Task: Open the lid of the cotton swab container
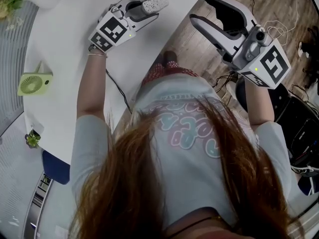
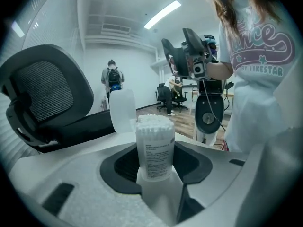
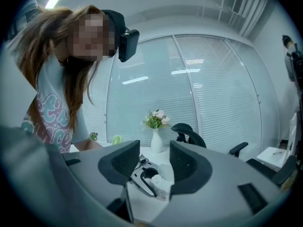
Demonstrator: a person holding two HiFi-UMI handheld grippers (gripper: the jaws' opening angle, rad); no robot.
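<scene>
Fingers of my left gripper are closed on the cotton swab container. They pinch its lower body so it stands upright between the pads, over the far corner of the white table. My right gripper has its jaws apart with nothing between them, and sits off to the side of the table. The lid, a translucent flap, stands raised behind the exposed swab tips. I judge the tub to be light, thin-walled, rather slick plastic, so a hard squeeze could buckle it. Low on the body is the right place to hold it, and the lid wants taking at its free edge. A label wraps the body, but its print is too fine for me to read.
</scene>
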